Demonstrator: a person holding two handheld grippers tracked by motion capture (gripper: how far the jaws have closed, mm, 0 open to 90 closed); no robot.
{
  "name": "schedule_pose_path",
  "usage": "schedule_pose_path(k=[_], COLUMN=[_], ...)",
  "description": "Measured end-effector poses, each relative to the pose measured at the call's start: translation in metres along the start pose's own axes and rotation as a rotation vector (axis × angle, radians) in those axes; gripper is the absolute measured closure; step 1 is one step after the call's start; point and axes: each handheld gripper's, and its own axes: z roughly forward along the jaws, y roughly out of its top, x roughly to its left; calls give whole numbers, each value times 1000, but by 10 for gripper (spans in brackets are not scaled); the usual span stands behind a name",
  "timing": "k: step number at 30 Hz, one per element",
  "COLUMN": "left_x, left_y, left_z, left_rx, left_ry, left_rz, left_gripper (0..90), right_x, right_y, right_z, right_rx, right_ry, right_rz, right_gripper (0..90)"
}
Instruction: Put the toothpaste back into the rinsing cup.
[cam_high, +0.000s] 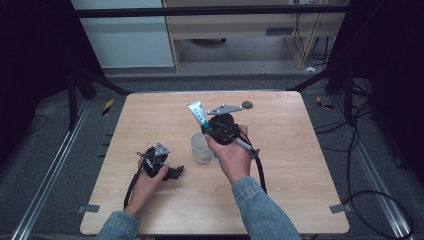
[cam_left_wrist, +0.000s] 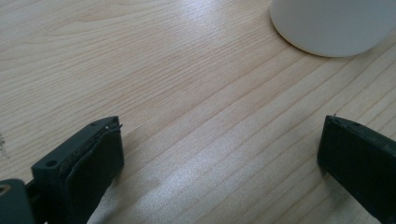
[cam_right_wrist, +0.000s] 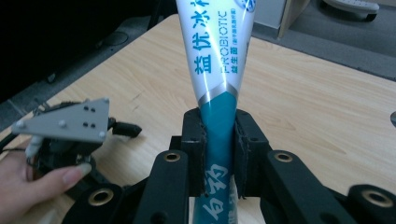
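A white and teal toothpaste tube (cam_right_wrist: 219, 70), printed PROBIOTIC, is clamped at its teal part between the pads of my right gripper (cam_right_wrist: 219, 154), which is shut on it. In the high view the tube (cam_high: 196, 111) sticks up and away from the right gripper (cam_high: 204, 126), just beyond a white cup (cam_high: 201, 148) standing mid-table. My left gripper (cam_high: 172, 172) rests low on the table to the left of the cup. Its jaws stand wide open over bare wood (cam_left_wrist: 219, 154), with nothing between them. The cup's base (cam_left_wrist: 327, 23) is ahead of them to the right.
A small dark round thing (cam_high: 247, 105) lies on the wooden table (cam_high: 300, 165) behind the right gripper. The right gripper view also takes in the left gripper's grey plate (cam_right_wrist: 65, 121) and the hand on it (cam_right_wrist: 37, 182). Dark floor and cables surround the table.
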Motion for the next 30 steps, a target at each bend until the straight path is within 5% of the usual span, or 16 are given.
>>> schedule_pose_path(k=[18, 30], left_x=[0, 0], left_y=[0, 0], left_z=[0, 0], left_rx=[1, 0], left_ry=[1, 1], left_rz=[2, 1], left_gripper=[0, 0], right_x=[4, 8], right_y=[12, 15], right_z=[14, 23], right_rx=[-113, -154], right_ry=[-60, -78], right_rz=[45, 33], right_gripper=[767, 767])
